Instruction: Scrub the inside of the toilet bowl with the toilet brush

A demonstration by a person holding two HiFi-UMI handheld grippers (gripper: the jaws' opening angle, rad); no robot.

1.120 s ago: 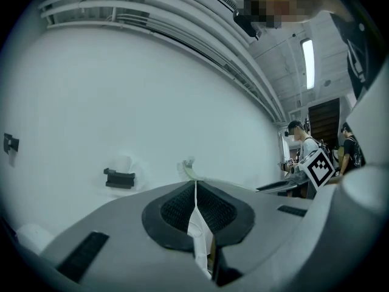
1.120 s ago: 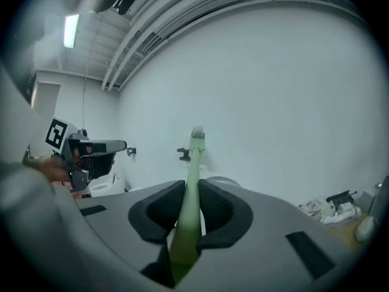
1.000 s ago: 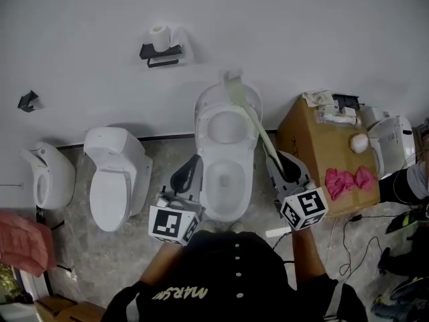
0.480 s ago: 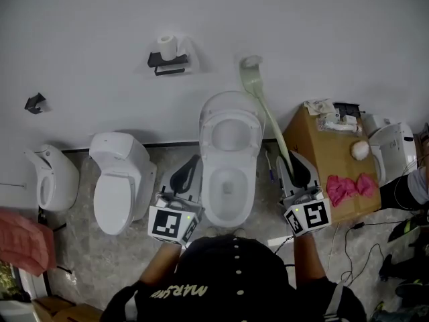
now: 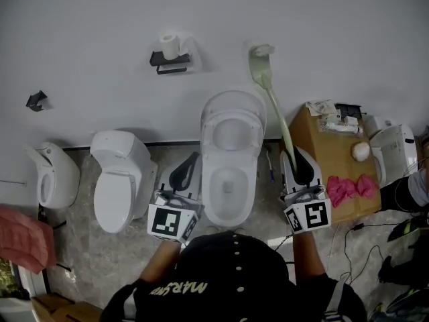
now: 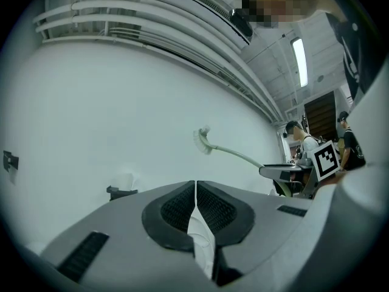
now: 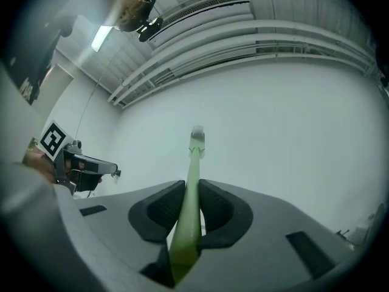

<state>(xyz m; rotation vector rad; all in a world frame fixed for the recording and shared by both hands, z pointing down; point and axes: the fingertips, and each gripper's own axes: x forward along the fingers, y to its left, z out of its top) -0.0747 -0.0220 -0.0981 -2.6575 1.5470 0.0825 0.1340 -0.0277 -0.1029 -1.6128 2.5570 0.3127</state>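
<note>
Aloft, toilet brush [image 7: 192, 175] in right claw [image 7: 193, 194], left claw [image 6: 196, 190] closed.

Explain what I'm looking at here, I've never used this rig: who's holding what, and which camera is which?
No robot arm here: a person holds a two-jaw gripper in each hand. The head view looks down from the person's head. In it the left gripper sits beside the open toilet bowl, and the right gripper holds a pale green toilet brush, its head raised before the wall, not in the bowl. The other two pictures come from cameras riding on the grippers, looking along their jaws. The left one shows jaws closed with nothing gripped; the right one shows jaws clamped on the brush handle. Nearby stand a closed toilet, a urinal and a cardboard box.
</note>
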